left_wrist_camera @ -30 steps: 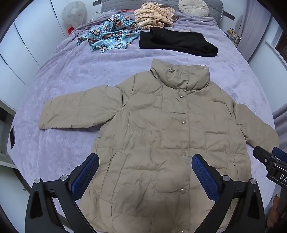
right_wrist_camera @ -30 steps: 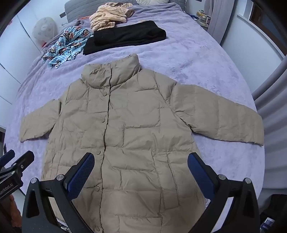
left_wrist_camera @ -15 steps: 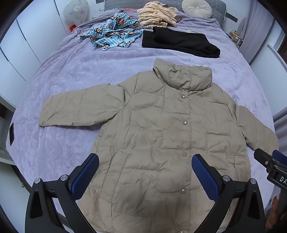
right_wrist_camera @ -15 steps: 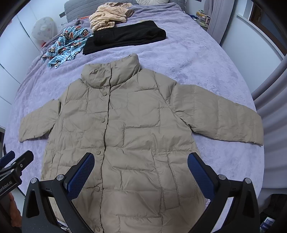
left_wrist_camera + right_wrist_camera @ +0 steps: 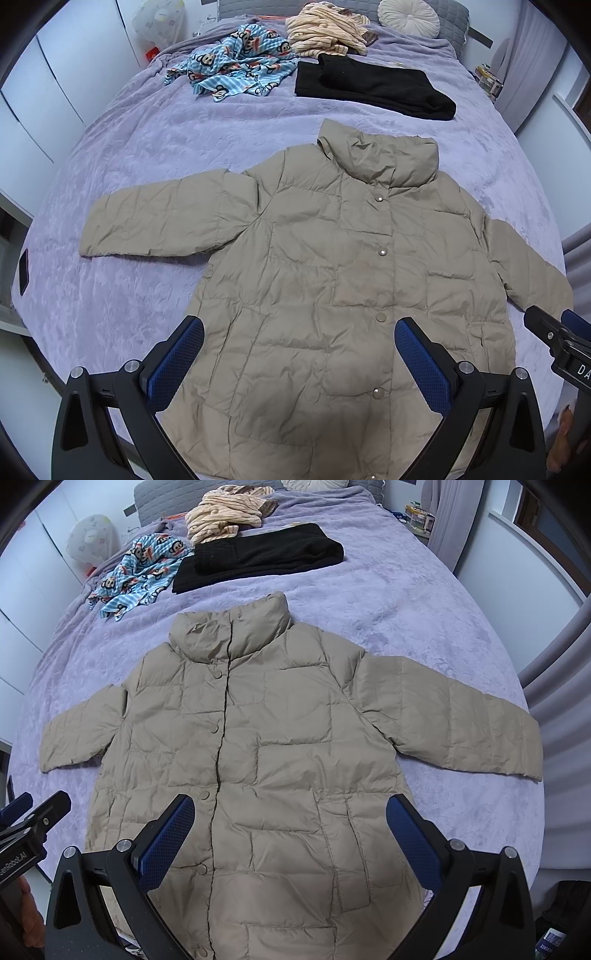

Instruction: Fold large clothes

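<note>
A beige quilted puffer jacket (image 5: 332, 280) (image 5: 266, 760) lies flat and face up on the bed, snapped closed, collar away from me and both sleeves spread out sideways. My left gripper (image 5: 299, 354) hovers open above the jacket's lower front, holding nothing. My right gripper (image 5: 291, 830) hangs open over the hem area, also with nothing between its blue pads. The right gripper's tip (image 5: 554, 336) shows at the right edge of the left wrist view, and the left gripper's tip (image 5: 33, 819) shows at the left edge of the right wrist view.
The jacket rests on a purple bedspread (image 5: 155, 155) (image 5: 388, 598). Farther back lie a folded black garment (image 5: 373, 88) (image 5: 258, 557), a blue monkey-print cloth (image 5: 236, 62) (image 5: 140, 572) and a striped cream garment (image 5: 325, 29) (image 5: 225, 513). White wardrobe doors (image 5: 44, 81) stand left; a curtain (image 5: 554, 664) hangs right.
The left wrist view has shifted slightly, with the jacket and far clothes a little lower in frame. The right gripper has barely moved. Both grippers stay open.
</note>
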